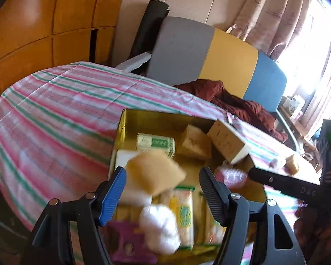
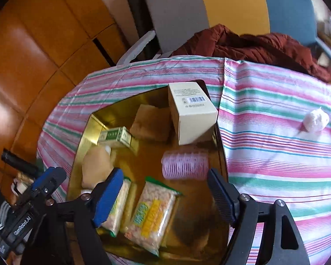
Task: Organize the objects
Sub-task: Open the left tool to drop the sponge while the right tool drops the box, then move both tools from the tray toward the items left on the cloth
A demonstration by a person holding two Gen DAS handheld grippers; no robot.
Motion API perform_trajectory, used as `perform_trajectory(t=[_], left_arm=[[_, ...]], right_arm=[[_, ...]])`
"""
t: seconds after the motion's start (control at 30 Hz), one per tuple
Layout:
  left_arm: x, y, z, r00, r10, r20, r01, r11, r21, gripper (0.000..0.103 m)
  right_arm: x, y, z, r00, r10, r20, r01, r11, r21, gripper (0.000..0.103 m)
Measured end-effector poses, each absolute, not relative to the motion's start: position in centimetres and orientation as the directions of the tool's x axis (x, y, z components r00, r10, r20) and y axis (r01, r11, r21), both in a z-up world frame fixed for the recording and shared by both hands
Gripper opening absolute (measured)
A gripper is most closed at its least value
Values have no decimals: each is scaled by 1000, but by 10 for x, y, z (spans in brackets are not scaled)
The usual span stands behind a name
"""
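1. Our left gripper [image 1: 162,193] hangs over the near end of the gold box [image 1: 130,119], fingers spread wide and holding nothing. A blurred sponge [image 1: 156,172] lies between them, with a cotton ball [image 1: 160,229] just below it.
2. Our right gripper [image 2: 165,196] is also spread and empty, over the snack packs [image 2: 150,216].
3. The pink roller [image 2: 185,165] lies just ahead of the right fingers, inside the box. Its long axis runs across the gap, so we judge that a closing grip would meet its ends.
4. Farther in, a white carton [image 2: 192,112] leans on the box rim.
5. Another cotton ball [image 2: 316,119] is still outside on the striped cloth [image 2: 275,154], far right. The right gripper is nearer to it.
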State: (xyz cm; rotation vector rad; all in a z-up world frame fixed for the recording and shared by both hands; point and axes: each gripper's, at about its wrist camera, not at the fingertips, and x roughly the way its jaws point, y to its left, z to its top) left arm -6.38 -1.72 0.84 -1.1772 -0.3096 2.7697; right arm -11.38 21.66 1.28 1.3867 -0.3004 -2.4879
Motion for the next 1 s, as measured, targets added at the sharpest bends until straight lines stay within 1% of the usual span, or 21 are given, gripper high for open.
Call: perform_trajectory(t=[0.1, 0.2, 0.33, 0.47, 0.67, 0.87, 1.0], left_arm=[[-46, -20, 5, -692, 142, -707, -9, -982, -189, 69], [-35, -22, 3, -688, 132, -714, 3, -983, -185, 69], [-24, -18, 7, -695, 134, -707, -5, -983, -182, 69], [-17, -7, 15, -703, 160, -693, -48, -983, -177, 69], [-10, 22, 23, -708, 174, -684, -128, -985, -118, 69], [-7, 50, 22, -684, 214, -698, -199, -975, -103, 69], [-2, 71, 24, -678, 247, -692, -258, -962, -90, 69]], right_arm=[[-99, 213, 13, -510, -321, -798, 166, -947, 275, 84], [-83, 212, 13, -522, -302, -798, 187, -953, 238, 84], [-64, 215, 13, -541, -278, -794, 208, -959, 194, 84], [-47, 227, 13, -553, -256, -793, 216, -963, 161, 84], [-31, 260, 11, -568, -216, -794, 166, -975, 146, 85], [-23, 297, 8, -578, -181, -796, 102, -984, 149, 85], [-23, 319, 4, -566, -166, -807, 68, -986, 155, 86]])
